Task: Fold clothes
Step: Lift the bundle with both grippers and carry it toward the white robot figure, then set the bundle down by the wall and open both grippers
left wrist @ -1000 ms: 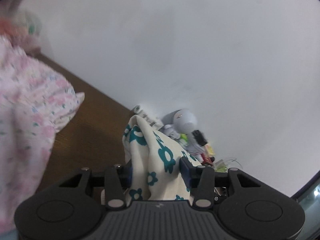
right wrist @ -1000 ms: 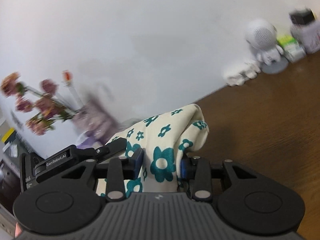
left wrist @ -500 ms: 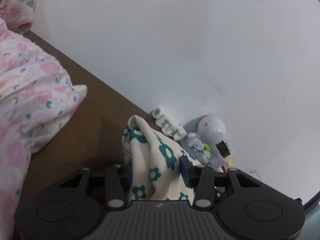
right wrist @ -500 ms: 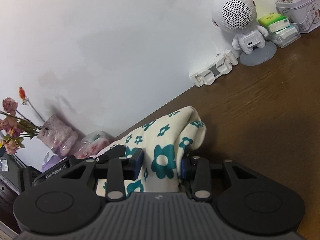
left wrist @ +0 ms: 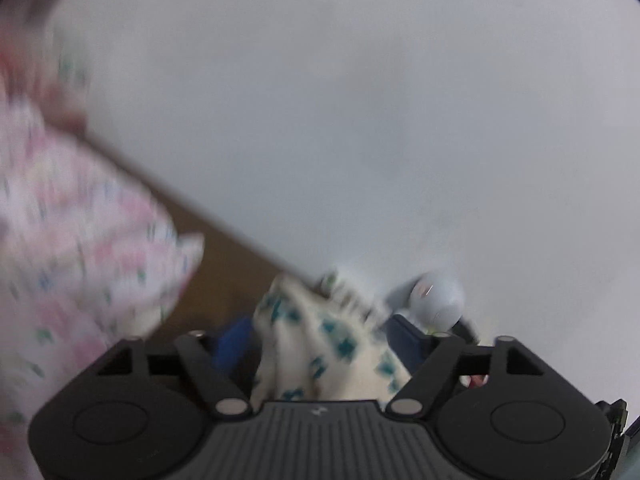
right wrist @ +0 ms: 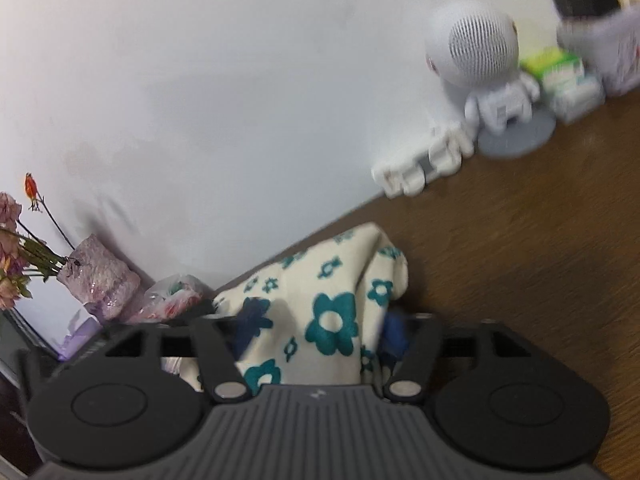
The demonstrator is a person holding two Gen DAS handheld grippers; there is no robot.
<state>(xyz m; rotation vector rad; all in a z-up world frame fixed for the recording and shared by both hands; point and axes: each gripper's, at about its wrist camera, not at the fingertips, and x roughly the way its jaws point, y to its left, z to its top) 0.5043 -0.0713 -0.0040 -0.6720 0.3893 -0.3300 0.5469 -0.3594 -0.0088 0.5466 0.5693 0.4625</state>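
Both grippers have opened up around the same cream garment with teal flowers [right wrist: 328, 304]. The right gripper [right wrist: 320, 330] has its blue-padded fingers [right wrist: 394, 334] spread, the cloth bunched loosely in the gap and humped up over the brown wooden table [right wrist: 520, 260]. The left gripper [left wrist: 320, 334] shows the same thing, blurred: fingers [left wrist: 406, 330] apart, the fabric standing between them. At about ten o'clock from the left gripper lies a pink floral garment [left wrist: 80, 248]. From the right gripper, a white robot-shaped speaker [right wrist: 476, 56] stands against the wall at about one o'clock, a white power strip [right wrist: 424, 164] beside it, and a vase of dried flowers [right wrist: 96, 280] sits at about nine o'clock.
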